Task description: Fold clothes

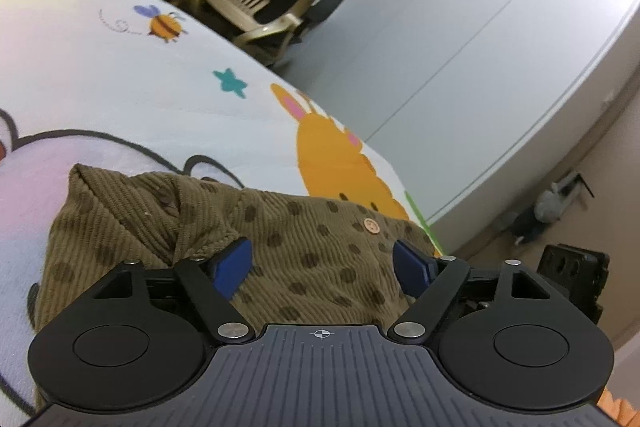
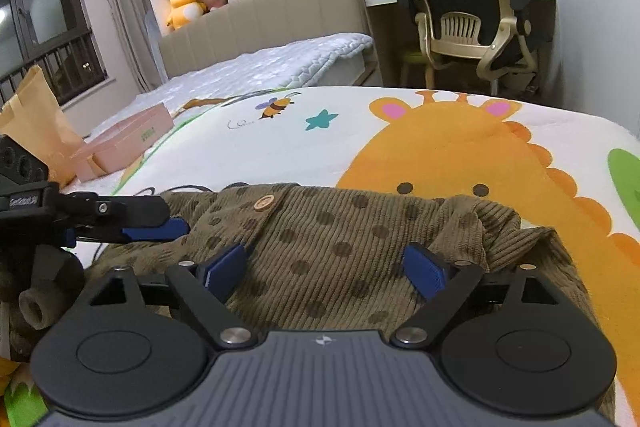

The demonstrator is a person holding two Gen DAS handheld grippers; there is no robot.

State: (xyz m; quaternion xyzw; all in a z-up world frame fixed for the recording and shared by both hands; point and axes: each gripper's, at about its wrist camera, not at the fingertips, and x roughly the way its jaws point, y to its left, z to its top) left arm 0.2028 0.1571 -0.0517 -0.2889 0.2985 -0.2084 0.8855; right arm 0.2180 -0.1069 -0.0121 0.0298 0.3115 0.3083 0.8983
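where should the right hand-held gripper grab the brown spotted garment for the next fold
Probably the raised, rumpled corner of the brown spotted garment, coming in from its right edge. That ridge stands up off the bedsheet, so the open right hand-held gripper could likely pinch it.

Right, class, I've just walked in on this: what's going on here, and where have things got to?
A person holding a gripper in each hand is folding a brown corduroy garment with dark dots and a wooden button, laid on a cartoon-print bed cover. Both the left gripper and the right gripper are open, poised over the cloth and gripping nothing. In the right wrist view the left gripper reaches in from the garment's far side. The garment looks bunched, with one corner turned over, so the folding appears unfinished.
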